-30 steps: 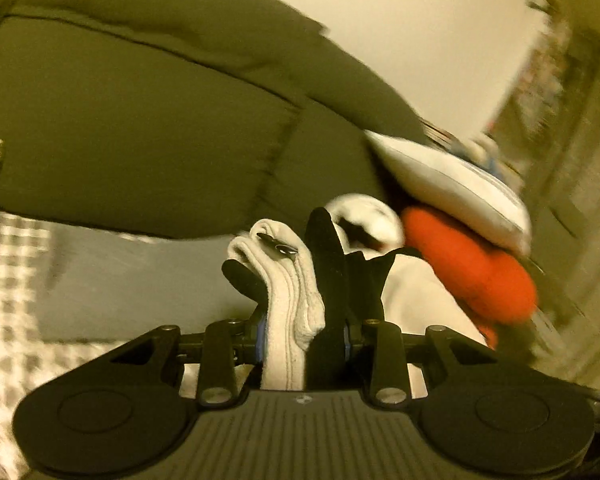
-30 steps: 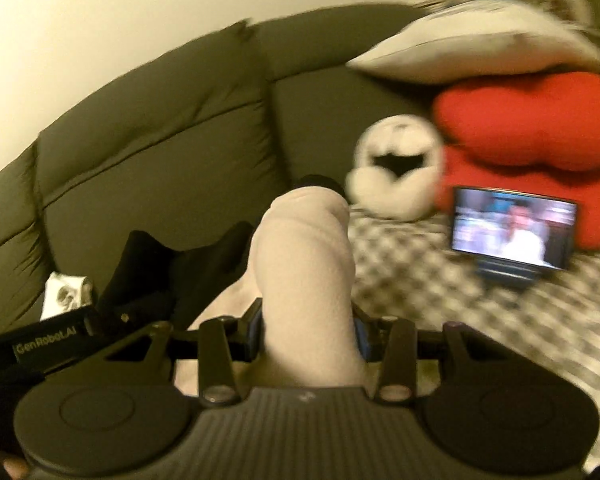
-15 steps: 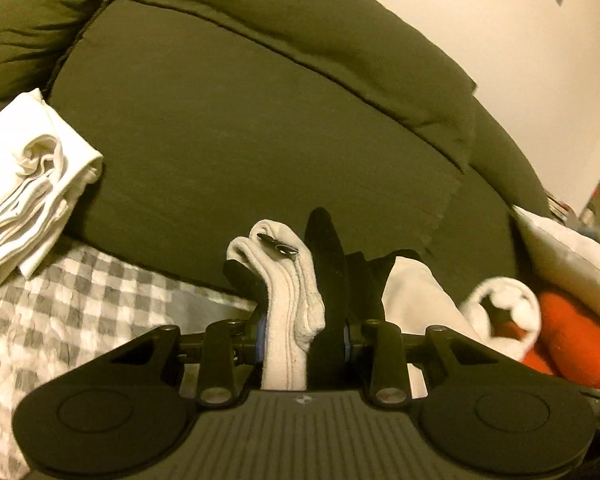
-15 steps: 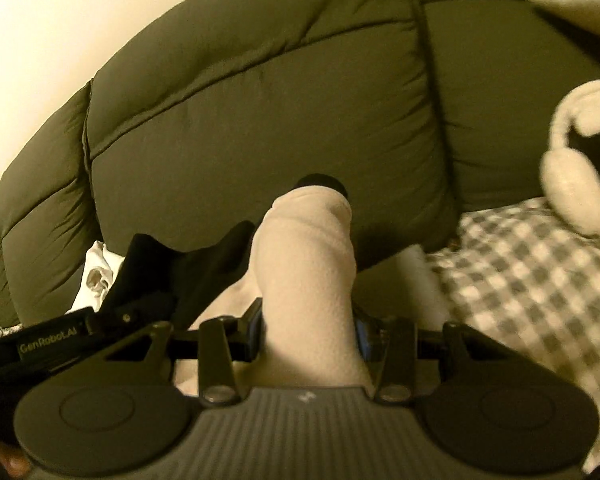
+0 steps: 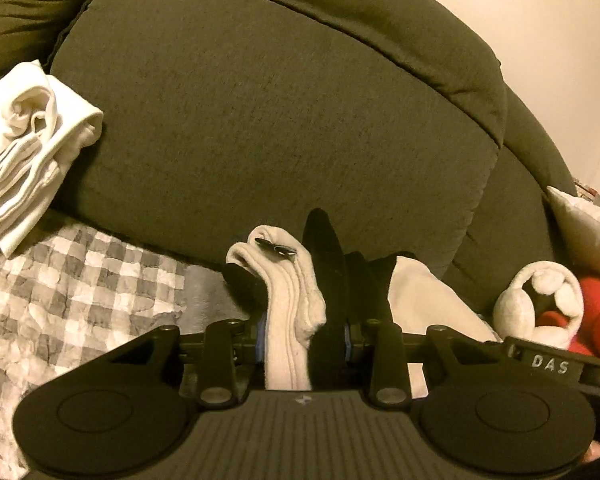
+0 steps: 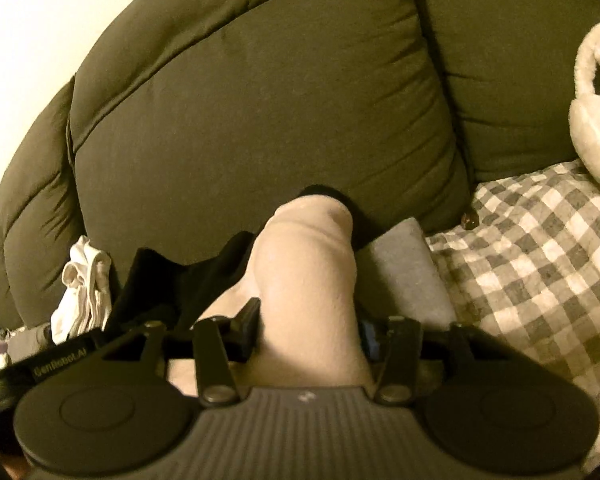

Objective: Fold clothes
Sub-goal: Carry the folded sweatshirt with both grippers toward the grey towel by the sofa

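You're in a home living room.
A dark green sofa (image 5: 268,128) fills the far side, a checked blanket (image 6: 540,264) covers its seat, white plush toys (image 5: 536,304) and a red cushion (image 5: 596,312) sit far right, folded white laundry (image 5: 24,148) far left.

white letters "das" show on a black strap (image 5: 550,364) at the left view's lower right. a black band (image 6: 60,362) in the right view reads, perhaps, "genrobot.ai".

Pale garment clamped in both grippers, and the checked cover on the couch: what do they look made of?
Pale garment: seemingly soft fleece or thick knit, matte, with ribbed edge. Checked cover: probably quilted cotton, grey-white, puckered surface.
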### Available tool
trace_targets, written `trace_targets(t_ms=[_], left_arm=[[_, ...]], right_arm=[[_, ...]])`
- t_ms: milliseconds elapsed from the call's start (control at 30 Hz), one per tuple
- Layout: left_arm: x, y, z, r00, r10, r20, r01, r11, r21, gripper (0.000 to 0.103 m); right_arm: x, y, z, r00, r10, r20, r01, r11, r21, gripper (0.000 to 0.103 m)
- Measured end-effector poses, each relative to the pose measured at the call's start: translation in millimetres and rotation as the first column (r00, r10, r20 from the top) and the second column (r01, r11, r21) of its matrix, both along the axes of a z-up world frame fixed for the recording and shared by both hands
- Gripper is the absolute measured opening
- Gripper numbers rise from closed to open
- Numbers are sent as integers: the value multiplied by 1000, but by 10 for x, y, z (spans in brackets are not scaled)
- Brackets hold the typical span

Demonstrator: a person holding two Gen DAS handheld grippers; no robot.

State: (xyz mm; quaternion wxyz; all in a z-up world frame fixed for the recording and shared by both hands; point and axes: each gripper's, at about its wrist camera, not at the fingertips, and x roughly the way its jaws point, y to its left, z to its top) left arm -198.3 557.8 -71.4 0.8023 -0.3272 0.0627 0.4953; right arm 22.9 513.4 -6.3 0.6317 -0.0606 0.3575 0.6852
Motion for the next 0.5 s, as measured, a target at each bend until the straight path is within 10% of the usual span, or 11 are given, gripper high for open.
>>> trace_targets(t_ms=[500], left_arm=[[-220,70,126,995,-40,90,49,994,-102,36]], right_arm=[[-124,-355,230,984,-65,168,50,995,91,56]])
